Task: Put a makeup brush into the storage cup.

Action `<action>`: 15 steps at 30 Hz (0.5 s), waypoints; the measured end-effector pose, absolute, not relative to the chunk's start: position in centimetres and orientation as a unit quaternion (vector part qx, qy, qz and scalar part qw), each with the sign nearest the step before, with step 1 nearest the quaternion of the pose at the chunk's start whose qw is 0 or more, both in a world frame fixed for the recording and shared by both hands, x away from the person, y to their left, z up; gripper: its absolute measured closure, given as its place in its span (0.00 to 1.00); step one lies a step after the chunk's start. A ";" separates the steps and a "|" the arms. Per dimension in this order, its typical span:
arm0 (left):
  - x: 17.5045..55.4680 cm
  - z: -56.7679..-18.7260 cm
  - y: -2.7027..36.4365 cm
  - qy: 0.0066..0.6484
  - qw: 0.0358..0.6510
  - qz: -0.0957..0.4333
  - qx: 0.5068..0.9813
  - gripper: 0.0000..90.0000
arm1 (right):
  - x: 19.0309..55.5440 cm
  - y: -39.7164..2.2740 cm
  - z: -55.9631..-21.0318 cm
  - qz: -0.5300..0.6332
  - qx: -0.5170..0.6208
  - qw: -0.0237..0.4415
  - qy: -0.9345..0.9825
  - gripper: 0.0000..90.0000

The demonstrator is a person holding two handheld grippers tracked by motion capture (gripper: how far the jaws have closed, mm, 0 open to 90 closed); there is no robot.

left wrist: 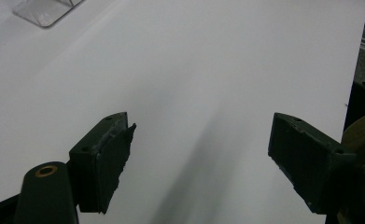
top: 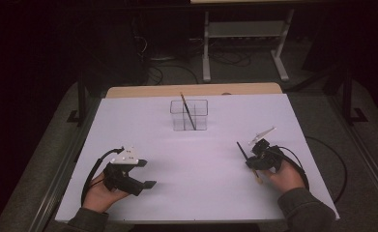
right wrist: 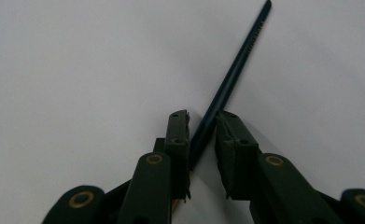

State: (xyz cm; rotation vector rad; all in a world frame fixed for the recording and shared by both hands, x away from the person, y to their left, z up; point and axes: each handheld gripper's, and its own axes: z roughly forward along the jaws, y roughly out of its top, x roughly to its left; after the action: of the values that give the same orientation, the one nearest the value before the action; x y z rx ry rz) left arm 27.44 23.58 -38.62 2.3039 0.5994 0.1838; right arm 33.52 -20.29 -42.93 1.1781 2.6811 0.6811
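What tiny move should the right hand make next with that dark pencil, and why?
Probably lift it off the white table. The right gripper has its jaws around the slim dark pencil, and the clear plastic holder already has one pencil standing in it.

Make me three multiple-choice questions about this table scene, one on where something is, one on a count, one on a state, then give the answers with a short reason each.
1. Where does the clear holder stand on the white table?
A. Toward the far edge, near the middle
B. At the near left corner
C. Under the right hand-held gripper

2. How many brushes stand in the holder?
A. None
B. One
C. Three

3. How do the jaws of the left hand-held gripper stand?
A. Clamped on a brush
B. Wide apart with nothing between them
C. Closed on the holder

Answers: 1 A, the high view shows it past both hands, midway across. 2 B, a single brush leans inside it. 3 B, the left gripper view shows bare table between the jaws, while the right hand-held gripper has the dark brush.
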 end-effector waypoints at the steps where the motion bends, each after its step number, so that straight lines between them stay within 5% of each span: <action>1: 27.4 -38.6 23.6 0.233 0.368 0.072 0.897 0.22 | 33.6 -20.3 -42.9 0.226 0.393 0.067 0.889 0.85; 15: 27.5 -38.6 23.6 0.233 0.373 0.074 0.895 0.22 | 34.5 -20.8 -42.7 0.223 0.377 0.043 0.898 0.92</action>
State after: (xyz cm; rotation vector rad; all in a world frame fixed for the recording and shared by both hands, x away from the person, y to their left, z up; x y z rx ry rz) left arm 27.52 23.60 -38.63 2.2935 0.5966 0.1885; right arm 34.46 -20.77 -42.74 1.1521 2.7461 0.6833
